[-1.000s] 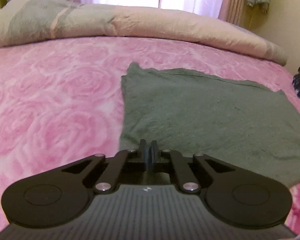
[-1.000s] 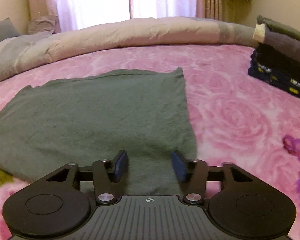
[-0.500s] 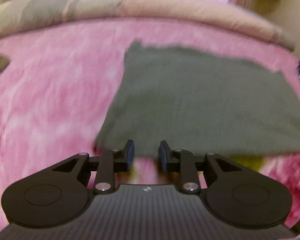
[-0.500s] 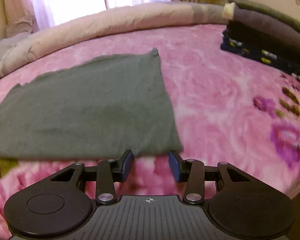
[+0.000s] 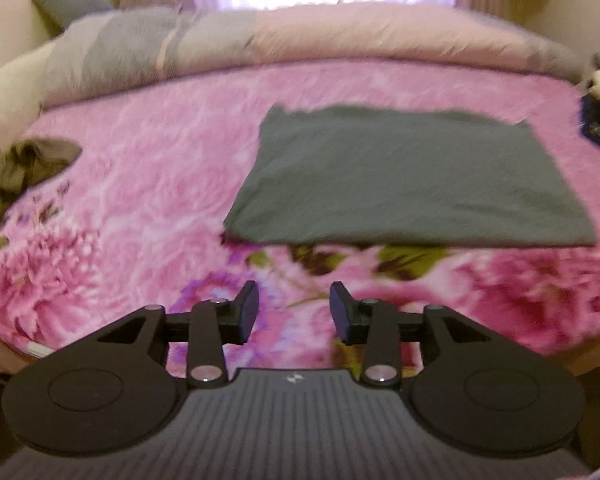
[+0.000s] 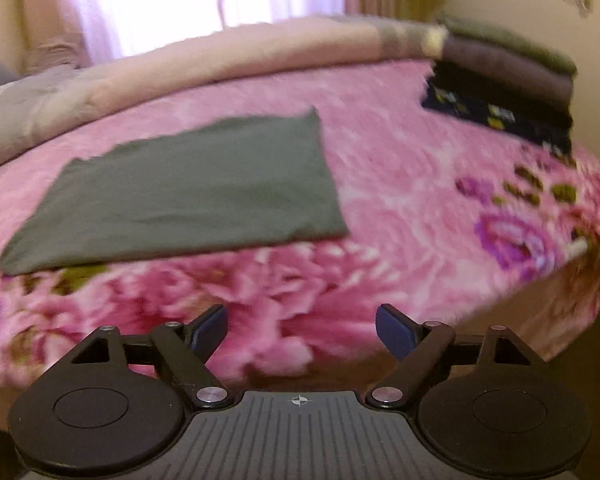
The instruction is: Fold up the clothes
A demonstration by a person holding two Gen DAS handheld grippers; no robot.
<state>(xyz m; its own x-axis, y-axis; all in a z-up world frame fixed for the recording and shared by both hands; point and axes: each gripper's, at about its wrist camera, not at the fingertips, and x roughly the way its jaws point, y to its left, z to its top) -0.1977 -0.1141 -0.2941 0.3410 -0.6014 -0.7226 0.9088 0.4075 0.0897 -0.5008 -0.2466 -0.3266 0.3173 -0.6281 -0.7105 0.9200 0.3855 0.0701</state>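
Home bedroom: bed with pink floral blanket (image 5: 148, 184), rolled duvet (image 5: 340, 36), curtained window (image 6: 148, 4).

Grey garment (image 5: 412, 184): matt knit cloth, soft, lying smooth. Bed blanket (image 5: 148, 184): plush pink fleece, fuzzy nap, floral print. Duvet (image 5: 340, 36): matt woven cloth, lightly crinkled. Left gripper (image 5: 294, 312) and right gripper (image 6: 301, 330): matt black plastic, ribbed housing, shiny metal pivot pins, dark blue pads. Curtain (image 6: 152, 4): sheer fabric.
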